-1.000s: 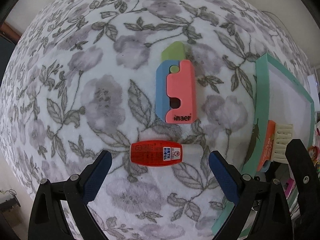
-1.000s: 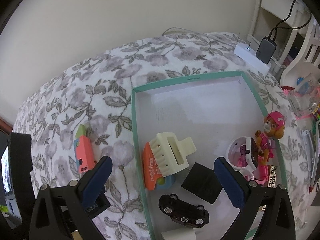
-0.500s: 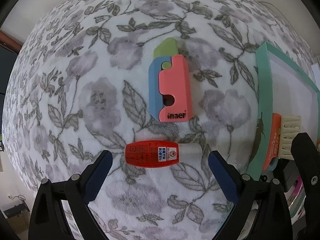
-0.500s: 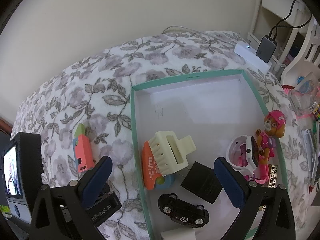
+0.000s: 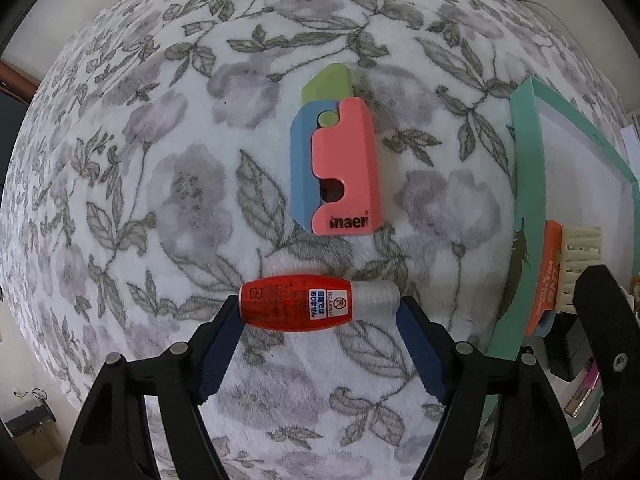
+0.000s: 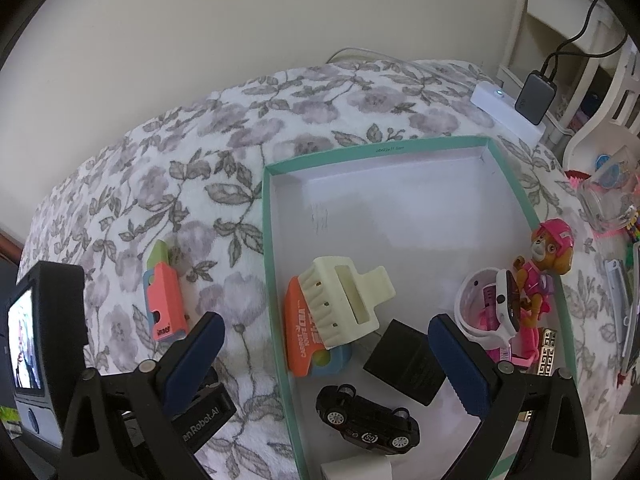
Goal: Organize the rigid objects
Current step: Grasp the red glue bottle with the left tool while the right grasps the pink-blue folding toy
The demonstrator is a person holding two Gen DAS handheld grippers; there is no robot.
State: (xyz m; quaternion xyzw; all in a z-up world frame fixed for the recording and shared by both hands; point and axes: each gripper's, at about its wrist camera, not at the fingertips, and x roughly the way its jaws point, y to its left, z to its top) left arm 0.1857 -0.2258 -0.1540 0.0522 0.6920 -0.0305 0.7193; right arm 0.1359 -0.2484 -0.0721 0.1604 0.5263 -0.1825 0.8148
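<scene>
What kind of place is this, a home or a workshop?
Most likely a home, perhaps a child's room: a floral fleece blanket covers the surface, a pink pup figurine and a black toy car sit in a teal box, and white furniture stands behind.
</scene>
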